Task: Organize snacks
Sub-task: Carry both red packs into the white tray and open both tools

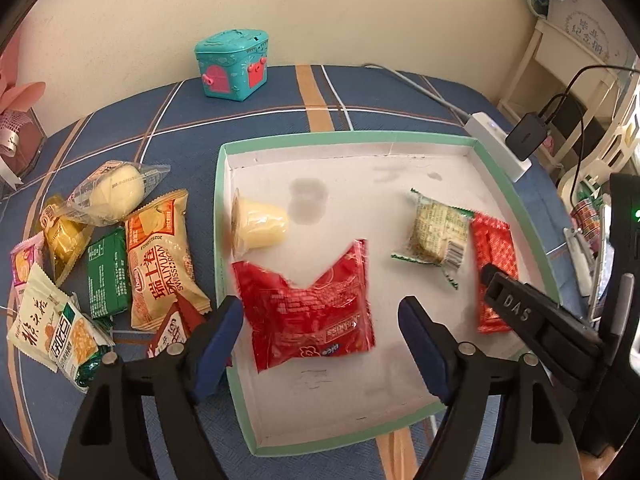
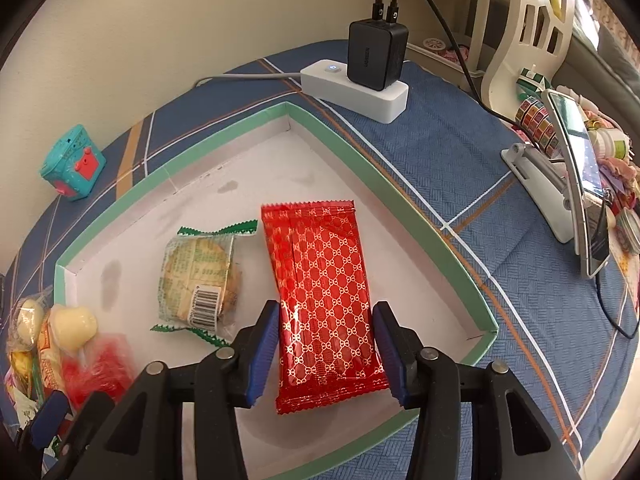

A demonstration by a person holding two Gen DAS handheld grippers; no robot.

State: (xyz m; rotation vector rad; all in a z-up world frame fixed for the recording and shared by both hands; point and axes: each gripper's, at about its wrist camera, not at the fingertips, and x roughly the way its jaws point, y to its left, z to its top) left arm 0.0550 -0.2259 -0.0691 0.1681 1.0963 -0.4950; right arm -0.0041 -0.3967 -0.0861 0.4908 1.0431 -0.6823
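Four snacks are lying in the green-rimmed box lid (image 1: 219,216): jelly cup (image 1: 260,222), red pouch (image 1: 308,304), biscuit pack (image 2: 200,276), patterned red wafer pack (image 2: 324,300). Left gripper (image 1: 320,328) is gaping wide over the pouch; right gripper (image 2: 326,344) is straddling the wafer pack, open.

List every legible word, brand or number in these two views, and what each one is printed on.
"DALIYUAN SWISS ROLL": orange swiss roll packet, partly cut off.
"DAS": right gripper finger, in the left wrist view.
"UGREEN": black charger, faint.
Chinese characters: white cracker packet and a sign on the white shelf.
Red packet in the left gripper: print upside down, blurred.
Barcode digits on the green-edged cake packet: too small.
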